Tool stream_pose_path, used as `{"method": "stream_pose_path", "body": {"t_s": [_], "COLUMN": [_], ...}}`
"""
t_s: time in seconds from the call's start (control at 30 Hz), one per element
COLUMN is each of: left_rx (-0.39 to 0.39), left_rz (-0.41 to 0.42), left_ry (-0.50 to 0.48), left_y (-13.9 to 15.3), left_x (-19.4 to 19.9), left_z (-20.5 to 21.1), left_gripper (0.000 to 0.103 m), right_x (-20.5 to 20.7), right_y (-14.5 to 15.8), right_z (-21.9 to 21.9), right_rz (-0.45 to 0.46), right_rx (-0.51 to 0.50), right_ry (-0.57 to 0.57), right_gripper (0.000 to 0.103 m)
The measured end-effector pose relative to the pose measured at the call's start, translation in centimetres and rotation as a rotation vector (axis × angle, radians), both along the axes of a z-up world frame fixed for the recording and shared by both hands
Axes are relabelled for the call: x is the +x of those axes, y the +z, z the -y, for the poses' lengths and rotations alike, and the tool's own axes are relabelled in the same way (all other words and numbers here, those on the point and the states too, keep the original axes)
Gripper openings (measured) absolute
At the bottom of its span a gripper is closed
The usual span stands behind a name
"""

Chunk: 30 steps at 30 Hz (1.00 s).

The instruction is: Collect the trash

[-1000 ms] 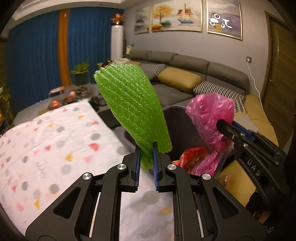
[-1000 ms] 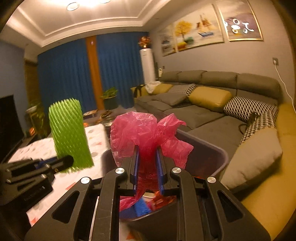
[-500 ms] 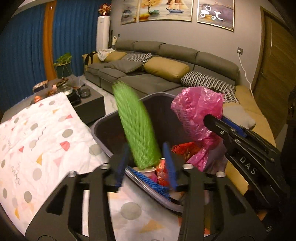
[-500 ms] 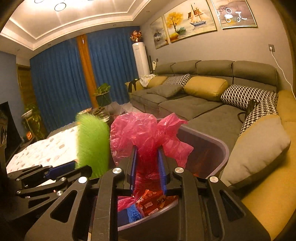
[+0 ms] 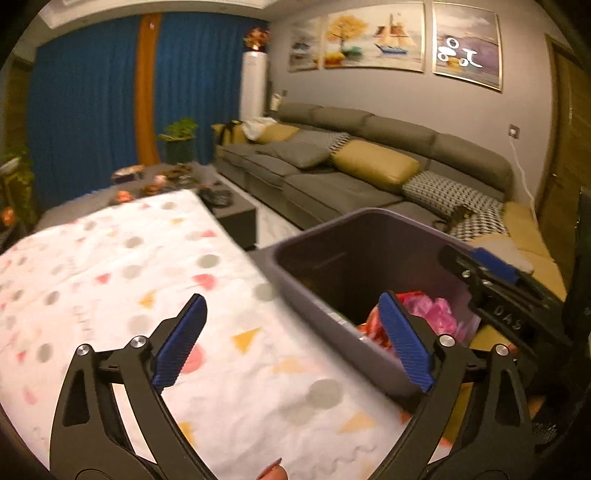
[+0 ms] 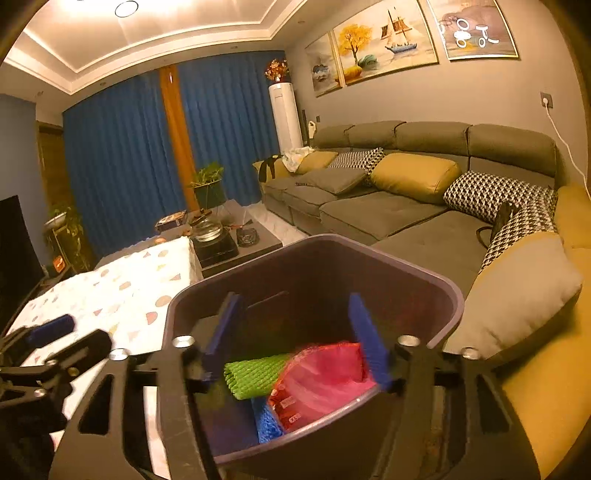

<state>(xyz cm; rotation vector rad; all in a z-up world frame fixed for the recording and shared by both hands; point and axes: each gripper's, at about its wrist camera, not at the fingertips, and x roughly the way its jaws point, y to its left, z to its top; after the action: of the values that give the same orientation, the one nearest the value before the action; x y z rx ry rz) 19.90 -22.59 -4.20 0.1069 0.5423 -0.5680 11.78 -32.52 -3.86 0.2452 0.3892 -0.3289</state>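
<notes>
While both grippers gape empty, bin holds green net, pink bag; lower trash hidden.

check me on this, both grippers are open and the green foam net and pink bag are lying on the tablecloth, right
Not quite. Both the left gripper and right gripper are open, but the green foam net and pink bag lie inside the bin, not on the tablecloth. The right wrist view shows it.

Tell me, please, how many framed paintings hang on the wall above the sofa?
3: a small painting leftmost, a wide sailboat painting in the middle, and a purple painting rightmost, its top cut off by the view's edge.
</notes>
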Motion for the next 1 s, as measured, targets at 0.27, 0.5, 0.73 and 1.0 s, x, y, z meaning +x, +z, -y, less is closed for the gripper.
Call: {"method": "stream_pose_path", "body": {"t_s": [0.27,0.5,0.73,1.0], "left_rx": [0.041,0.039,0.022,0.015], "left_rz": [0.065,0.085,0.089,0.105], "left_ry": [0.153,0.273,0.317,0.318], "left_y": [1.1,2.1,2.9,3.6], "left_x": [-4.1,-7.8,-11.2,-14.5], "left_z": [-5.8,-11.3,-15.4,-18.4], "left_gripper": [0.097,0.097,0.097,0.097], "right_x": [-2.3,-5.3,-8.6,-13.4], "right_y": [1.3,2.5,3.0,4.8], "right_z": [-4.5,-8.9,-14.0,-17.8], "right_rz": [-0.012,-0.005,-0.009,0.036], "right_rx": [-0.116,-0.130,-0.157,-0.184], "right_ry": [-0.007,0.025,0.048,0.036], "right_gripper": [0.097,0.097,0.097,0.097]}}
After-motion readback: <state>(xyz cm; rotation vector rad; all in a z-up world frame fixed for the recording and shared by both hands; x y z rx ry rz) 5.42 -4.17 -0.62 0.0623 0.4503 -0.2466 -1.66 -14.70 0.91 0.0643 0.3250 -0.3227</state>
